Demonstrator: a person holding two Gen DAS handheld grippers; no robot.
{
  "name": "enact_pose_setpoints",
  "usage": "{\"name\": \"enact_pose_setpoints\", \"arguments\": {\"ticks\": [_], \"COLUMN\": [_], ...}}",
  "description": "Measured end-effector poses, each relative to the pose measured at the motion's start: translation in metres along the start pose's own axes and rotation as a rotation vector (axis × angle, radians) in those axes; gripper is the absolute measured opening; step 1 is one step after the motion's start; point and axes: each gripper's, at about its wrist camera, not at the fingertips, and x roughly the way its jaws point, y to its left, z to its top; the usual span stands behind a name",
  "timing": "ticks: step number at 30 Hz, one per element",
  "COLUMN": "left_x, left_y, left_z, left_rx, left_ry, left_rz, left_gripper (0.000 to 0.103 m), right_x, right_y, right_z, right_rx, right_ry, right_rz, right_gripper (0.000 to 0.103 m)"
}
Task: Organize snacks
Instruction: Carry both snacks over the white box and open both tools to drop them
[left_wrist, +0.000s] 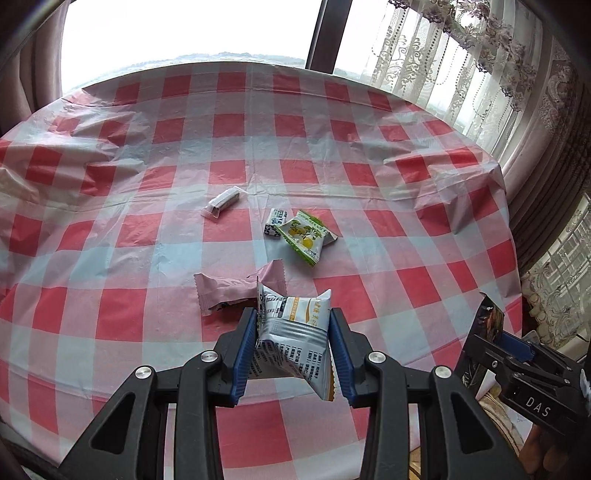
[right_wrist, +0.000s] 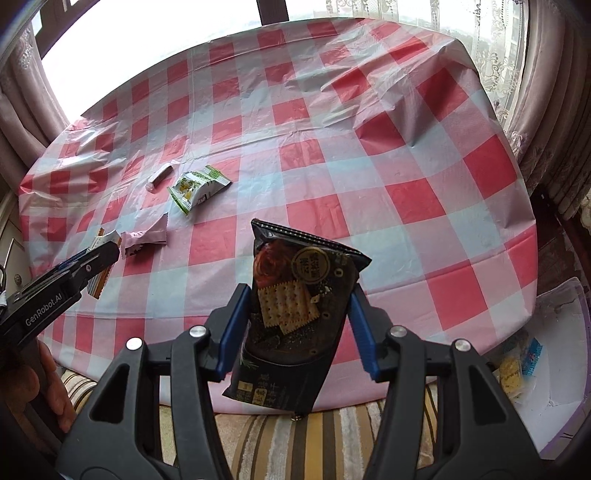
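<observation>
Left tool (left_wrist: 292, 332) pinches a white-and-grey foil snack packet (left_wrist: 295, 339), long axis pointing forward. Right tool (right_wrist: 295, 317) pinches a black cracker packet (right_wrist: 295, 314), standing upright above the checked worktop (right_wrist: 406, 184).

White-and-silver snack packet (left_wrist: 293, 332): printed text, orange band; held clear of the tablecloth above its near edge, tilted.

Black cracker packet (right_wrist: 299, 310): square crackers pictured, gold round label; upright, leaning slightly, raised over the near edge.

Pink wrapper (left_wrist: 236, 291): crimped ends, lying flat, near the near edge, left of centre.

Green-and-white sachet (left_wrist: 304, 232): yellow fruit print, flat, about mid-cloth, overlapping a small blue-and-white candy (left_wrist: 275, 221) on its left.

Small clear-wrapped white bar (left_wrist: 221, 201): flat, just left of that pair, farther from the near edge.
</observation>
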Motion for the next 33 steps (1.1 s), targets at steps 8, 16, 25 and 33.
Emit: {"name": "enact_pose_setpoints", "arguments": {"ticks": [8,16,25,33], "left_x": [-0.001,0.002,0.018,0.036], "left_y": [-0.056,-0.123,-0.211,-0.278], "left_z": [-0.007,-0.015,-0.034,-0.058], "left_rx": [0.103,0.227,0.397,0.526], "left_ry": [0.021,0.052,0.146,0.253], "left_rz": [-0.065,-0.154,-0.299,-0.387], "left_gripper": [0.040,0.040,0.040,0.040], "right_x": [-0.016,-0.039,-0.052,-0.052], "right_y": [-0.042,-0.095,-0.164,-0.218], "right_z": [-0.005,-0.012,-0.034,-0.060], "right_rx": [0.062,0.140,0.227,0.308], "right_ry": [-0.021,-0.052,-0.030,0.016], "right_rz": [-0.012,-0.059,-0.170,-0.276], "right_gripper": [0.056,0.056,0.056,0.056]}}
